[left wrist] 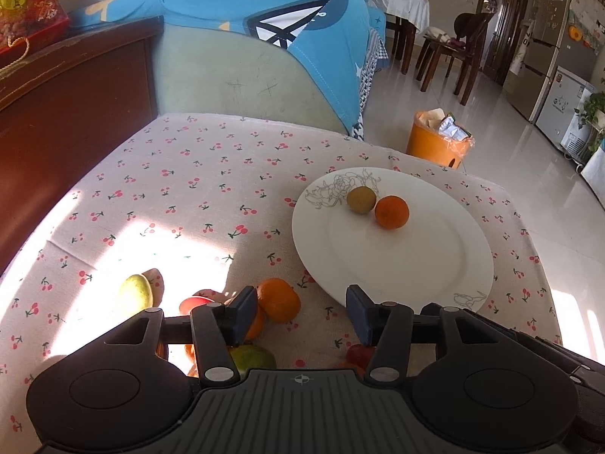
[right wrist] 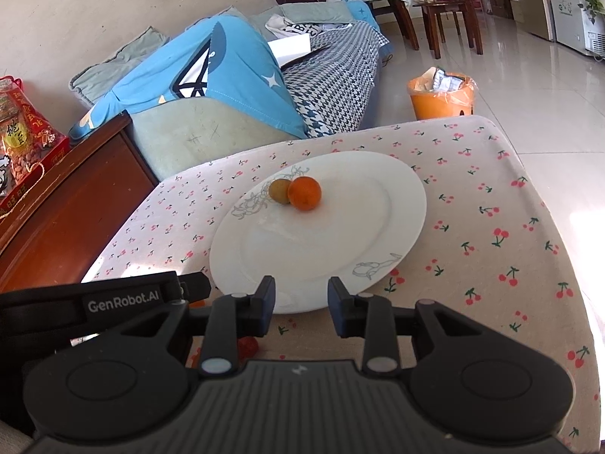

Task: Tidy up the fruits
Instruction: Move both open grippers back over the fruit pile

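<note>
Nearest the lens, the left claw (left wrist: 300, 312) hangs over the bench's (left wrist: 211, 174) near edge with its jaws parted and nothing between the pads, apparently readying for the loose fruit just beneath. Across the cherry-print cloth, the white plate (left wrist: 401, 261) sits toward the bench's far right corner, evidently the collecting spot. On its far side a kiwi (left wrist: 361, 199) and an orange (left wrist: 391, 212) rest touching. Near the bench's front edge wait a pear (left wrist: 136, 290), a second orange (left wrist: 279, 299) and a red fruit (left wrist: 193, 303). Beside it, the right claw (right wrist: 298, 306) hovers narrowly parted and empty at the plate's near rim.
</note>
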Available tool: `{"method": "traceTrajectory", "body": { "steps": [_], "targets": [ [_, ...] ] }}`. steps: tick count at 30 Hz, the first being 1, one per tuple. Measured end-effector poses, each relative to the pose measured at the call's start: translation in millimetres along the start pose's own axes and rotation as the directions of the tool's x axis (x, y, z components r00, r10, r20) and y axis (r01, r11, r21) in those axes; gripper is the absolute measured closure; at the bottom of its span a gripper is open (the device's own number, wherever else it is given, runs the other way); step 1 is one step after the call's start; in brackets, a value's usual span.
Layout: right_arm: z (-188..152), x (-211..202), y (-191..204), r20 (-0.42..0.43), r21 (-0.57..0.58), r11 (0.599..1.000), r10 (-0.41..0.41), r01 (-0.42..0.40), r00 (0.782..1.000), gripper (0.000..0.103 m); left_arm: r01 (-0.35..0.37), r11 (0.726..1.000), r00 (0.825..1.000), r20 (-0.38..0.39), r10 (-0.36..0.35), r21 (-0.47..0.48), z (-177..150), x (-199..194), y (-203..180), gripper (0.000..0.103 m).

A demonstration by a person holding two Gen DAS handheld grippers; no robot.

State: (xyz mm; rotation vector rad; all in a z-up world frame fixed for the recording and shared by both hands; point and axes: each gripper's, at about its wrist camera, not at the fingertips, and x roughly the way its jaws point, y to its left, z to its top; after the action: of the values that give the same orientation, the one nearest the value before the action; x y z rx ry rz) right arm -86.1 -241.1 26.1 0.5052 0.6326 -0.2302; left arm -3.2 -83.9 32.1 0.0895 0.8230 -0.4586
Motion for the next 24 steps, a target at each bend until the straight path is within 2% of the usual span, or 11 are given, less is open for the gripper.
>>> {"method": "traceTrajectory", "body": {
  "steps": [7,15,18,24],
  "targets": [
    [-6,-6,5,-0.018,-0.034,0.999,-0.006,0.006,1.0,0.067,-0.05,0.998,0.998,-0.027,0.049,-0.033,-5,-11,13,0.05],
    [-15,-15,6,-0.051,-0.051,0.999,-0.007,0.004,0.999,0.067,-0.068,0.996,0.997,-0.04,0.066,-0.051,-18,-26,23,0.049],
    [-18,-20,6,-0.059,-0.061,0.998,-0.011,0.008,0.998,0.067,-0.074,0.996,0.997,-0.037,0.073,-0.052,-22,-32,27,0.045],
    [-24,-32,3,-0.074,-0.062,0.998,-0.012,0.008,0.997,0.067,-0.09,0.995,0.995,-0.042,0.089,-0.041,-36,-42,34,0.044]
  ]
}}
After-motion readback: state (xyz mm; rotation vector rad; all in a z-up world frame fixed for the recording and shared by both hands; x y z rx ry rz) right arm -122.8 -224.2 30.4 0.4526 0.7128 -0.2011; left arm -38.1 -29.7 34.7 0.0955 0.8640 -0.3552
